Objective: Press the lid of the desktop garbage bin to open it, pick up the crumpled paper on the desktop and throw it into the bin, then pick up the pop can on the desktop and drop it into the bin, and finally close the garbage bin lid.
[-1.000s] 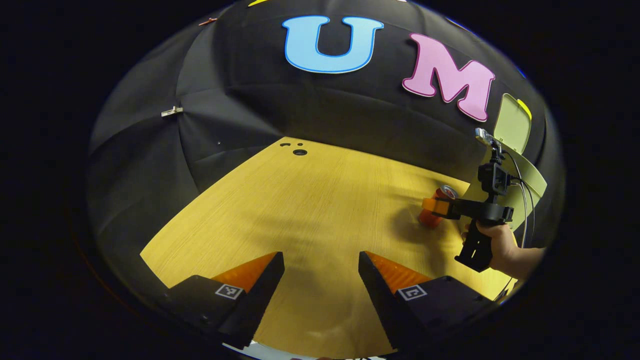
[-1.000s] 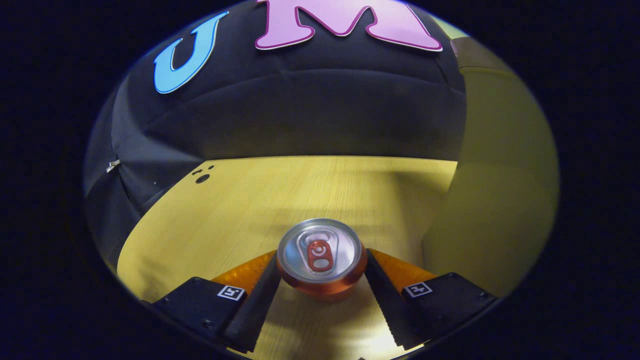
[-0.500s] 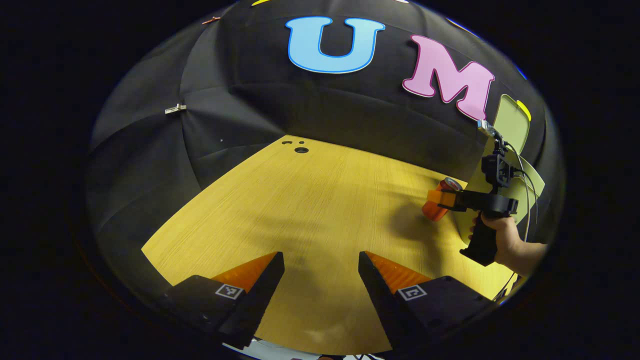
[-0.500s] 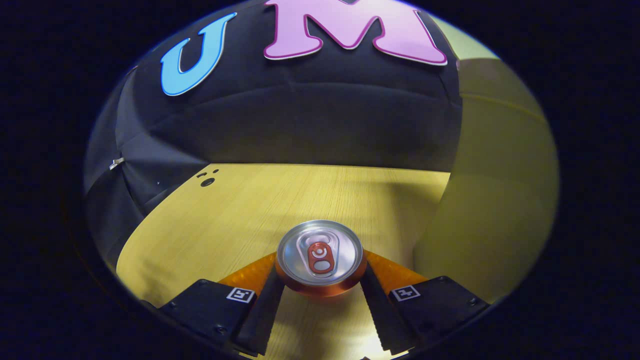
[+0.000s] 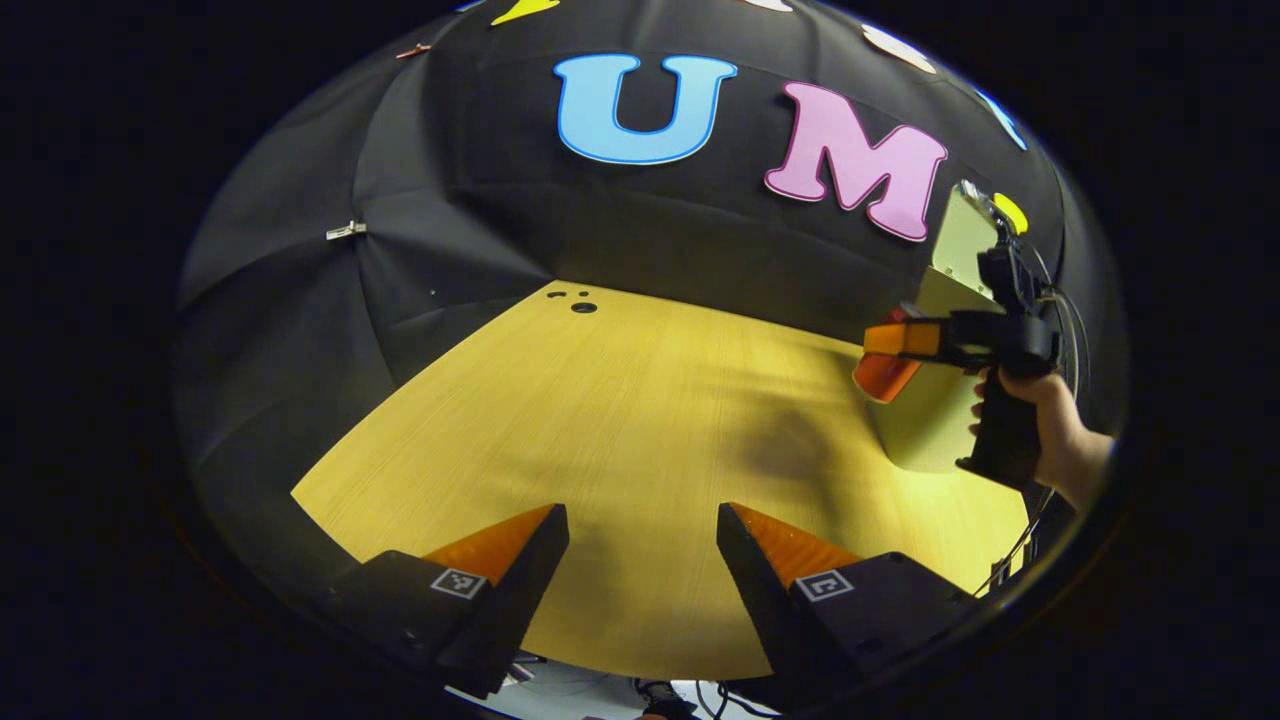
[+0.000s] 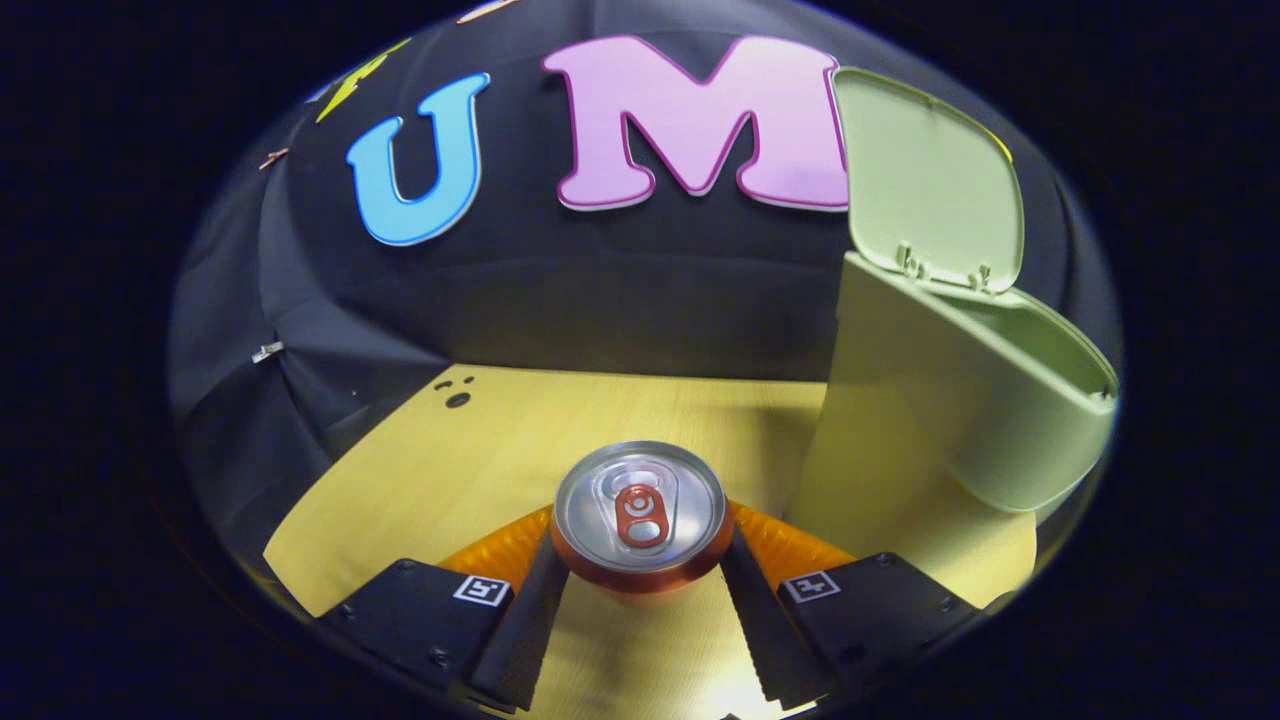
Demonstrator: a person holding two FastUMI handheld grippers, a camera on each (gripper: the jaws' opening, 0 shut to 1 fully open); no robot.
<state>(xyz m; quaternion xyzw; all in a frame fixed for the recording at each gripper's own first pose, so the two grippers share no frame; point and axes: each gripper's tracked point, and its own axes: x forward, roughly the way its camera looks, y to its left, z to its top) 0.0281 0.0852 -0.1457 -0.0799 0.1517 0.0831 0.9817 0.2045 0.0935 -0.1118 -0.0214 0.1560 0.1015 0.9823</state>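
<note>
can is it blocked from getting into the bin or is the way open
Nothing visible blocks it. The right hand-held gripper holds the can off the table, the bin stands just to its right, and its lid is flipped up, leaving the mouth open.

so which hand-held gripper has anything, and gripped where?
The right hand-held gripper holds the pop can, both fingers pressing on opposite sides of its body just below the top rim. The left hand-held gripper is open, holding nothing.

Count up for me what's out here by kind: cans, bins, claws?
Pop can: 1, held in the right claw
Garbage bin: 1, lid up
Claws: 2, the left claw open and holding nothing
Total: 4
</note>
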